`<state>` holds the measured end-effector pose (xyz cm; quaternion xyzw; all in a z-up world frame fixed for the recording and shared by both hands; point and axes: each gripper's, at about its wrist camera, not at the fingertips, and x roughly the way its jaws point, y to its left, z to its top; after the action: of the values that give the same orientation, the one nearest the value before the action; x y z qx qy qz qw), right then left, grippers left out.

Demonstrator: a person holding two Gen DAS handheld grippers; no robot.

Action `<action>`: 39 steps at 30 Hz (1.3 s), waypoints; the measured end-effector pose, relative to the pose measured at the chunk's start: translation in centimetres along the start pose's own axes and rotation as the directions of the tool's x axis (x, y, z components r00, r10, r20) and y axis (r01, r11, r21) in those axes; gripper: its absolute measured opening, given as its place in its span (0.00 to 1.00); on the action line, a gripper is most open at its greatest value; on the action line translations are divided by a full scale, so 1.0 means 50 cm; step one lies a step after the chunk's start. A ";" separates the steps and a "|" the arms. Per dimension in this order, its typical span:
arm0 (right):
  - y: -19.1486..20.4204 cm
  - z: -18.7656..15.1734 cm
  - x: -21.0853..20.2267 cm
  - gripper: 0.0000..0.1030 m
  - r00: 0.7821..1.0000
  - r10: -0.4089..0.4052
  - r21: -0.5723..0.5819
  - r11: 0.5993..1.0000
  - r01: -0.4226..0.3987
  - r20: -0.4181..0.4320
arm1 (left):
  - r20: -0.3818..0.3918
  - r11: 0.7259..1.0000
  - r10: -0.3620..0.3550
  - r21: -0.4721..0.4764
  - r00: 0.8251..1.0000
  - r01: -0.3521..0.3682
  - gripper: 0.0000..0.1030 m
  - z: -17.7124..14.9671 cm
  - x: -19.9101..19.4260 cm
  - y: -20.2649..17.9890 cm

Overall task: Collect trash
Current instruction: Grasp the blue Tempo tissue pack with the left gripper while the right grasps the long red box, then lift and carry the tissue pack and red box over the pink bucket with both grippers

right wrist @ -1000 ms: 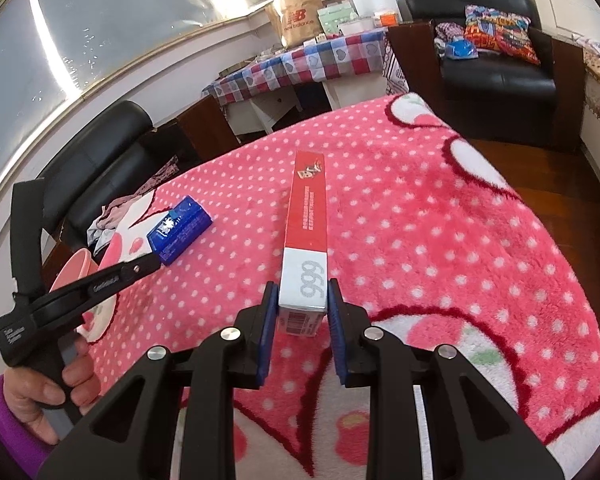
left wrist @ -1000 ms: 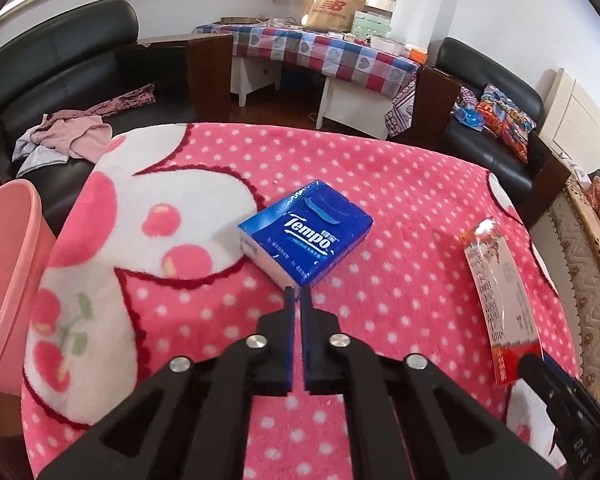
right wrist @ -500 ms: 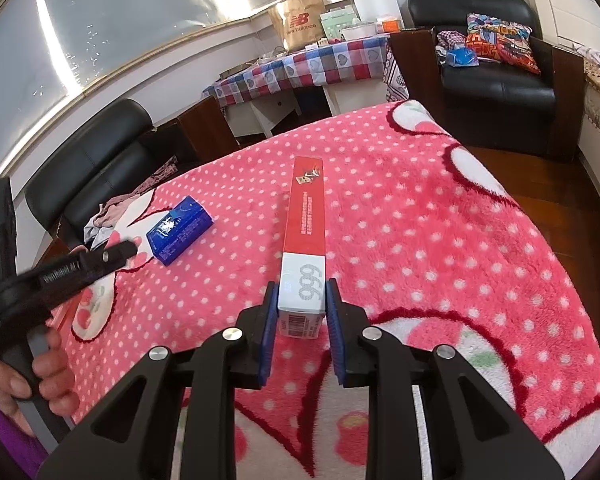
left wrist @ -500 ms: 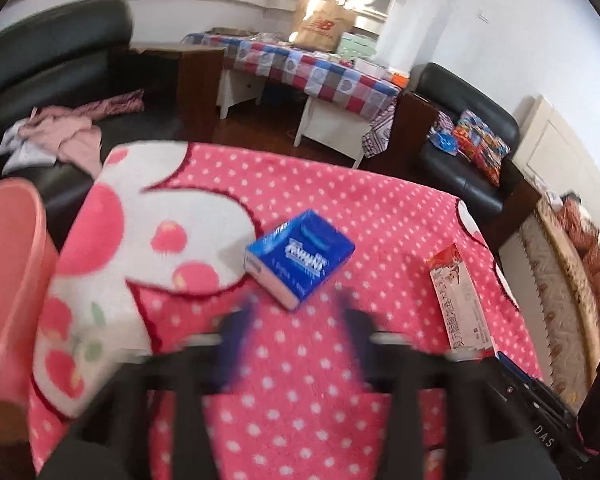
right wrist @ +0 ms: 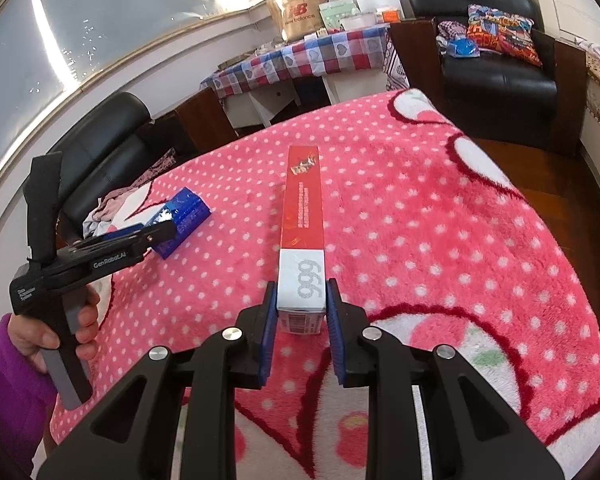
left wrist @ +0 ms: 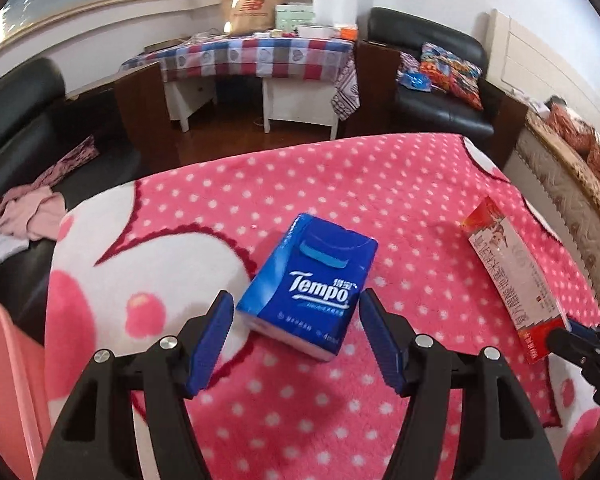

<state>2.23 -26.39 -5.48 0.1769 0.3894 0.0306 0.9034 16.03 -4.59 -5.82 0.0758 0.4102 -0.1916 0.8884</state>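
A blue Tempo tissue pack (left wrist: 310, 284) lies on the pink polka-dot blanket (left wrist: 340, 184). My left gripper (left wrist: 296, 312) is open, its jaws on either side of the pack's near end without touching it. The pack also shows in the right wrist view (right wrist: 182, 220). A long red and white box marked 999 (right wrist: 303, 240) lies on the blanket. My right gripper (right wrist: 301, 304) is shut on its near white end. The box also shows in the left wrist view (left wrist: 512, 276).
A pink bin (left wrist: 4, 380) stands at the blanket's left edge. Black armchairs (right wrist: 496, 60) and a table with a checked cloth (left wrist: 252, 56) stand beyond the blanket. Clothes (left wrist: 24, 212) lie on the left sofa.
My left gripper has opened from shut and moved forward until its jaws flank the tissue pack. My right gripper stays shut on the box.
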 end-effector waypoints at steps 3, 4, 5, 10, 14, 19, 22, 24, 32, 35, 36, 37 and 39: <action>-0.002 0.001 0.002 0.23 1.000 0.007 0.009 1.000 -0.007 -0.005 | 0.005 0.999 -0.011 0.034 1.000 0.011 0.62 -0.004 0.007 -0.009; -0.002 0.001 0.002 0.23 1.000 0.009 0.011 1.000 -0.009 -0.005 | 0.014 0.999 -0.010 0.044 1.000 0.009 0.62 -0.004 0.007 -0.011; -0.003 0.002 0.003 0.23 1.000 0.013 0.012 1.000 -0.013 -0.006 | 0.019 0.999 -0.007 0.054 1.000 0.006 0.59 -0.006 0.010 -0.013; -0.007 0.000 0.008 0.23 0.999 0.028 0.022 0.999 -0.028 -0.028 | 0.024 0.999 -0.014 0.042 1.000 0.013 0.57 -0.006 0.009 -0.012; -0.013 0.001 0.011 0.23 0.998 0.043 0.039 0.998 -0.042 -0.039 | 0.015 0.999 -0.036 -0.004 0.999 0.037 0.57 -0.008 0.000 -0.014; -0.015 0.001 0.012 0.23 0.999 0.038 0.030 0.999 -0.036 -0.039 | 0.020 0.998 -0.065 -0.006 0.998 0.065 0.57 -0.025 -0.020 -0.029; -0.017 0.000 0.011 0.23 0.999 0.035 0.044 0.998 -0.034 -0.029 | 0.014 0.997 -0.077 -0.016 0.997 0.077 0.57 -0.037 -0.028 -0.029; -0.016 0.000 0.010 0.23 0.999 0.033 0.043 0.999 -0.032 -0.027 | 0.009 0.996 -0.085 -0.027 0.996 0.085 0.57 -0.043 -0.033 -0.025; -0.008 0.001 0.012 0.23 0.999 0.022 0.025 0.999 -0.021 -0.028 | 0.025 0.994 -0.094 -0.045 0.995 0.095 0.57 -0.045 -0.055 -0.016; -0.008 0.000 0.011 0.23 0.999 0.022 0.024 0.999 -0.022 -0.028 | 0.032 0.993 -0.101 -0.057 0.994 0.102 0.57 -0.042 -0.059 -0.014; -0.008 0.000 0.011 0.23 0.999 0.023 0.025 0.999 -0.022 -0.028 | 0.033 0.993 -0.101 -0.056 0.994 0.103 0.57 -0.042 -0.059 -0.016; -0.008 0.000 0.011 0.22 0.999 0.022 0.026 0.999 -0.022 -0.027 | 0.034 0.993 -0.101 -0.055 0.994 0.103 0.57 -0.042 -0.060 -0.017; -0.006 0.000 0.010 0.22 1.000 0.018 0.024 1.000 -0.018 -0.022 | 0.034 0.993 -0.103 -0.053 0.994 0.104 0.57 -0.040 -0.061 -0.020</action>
<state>2.53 -26.60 -5.94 0.1909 0.3982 0.0359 0.8965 12.44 -4.09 -4.81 0.0270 0.4048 -0.2272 0.8853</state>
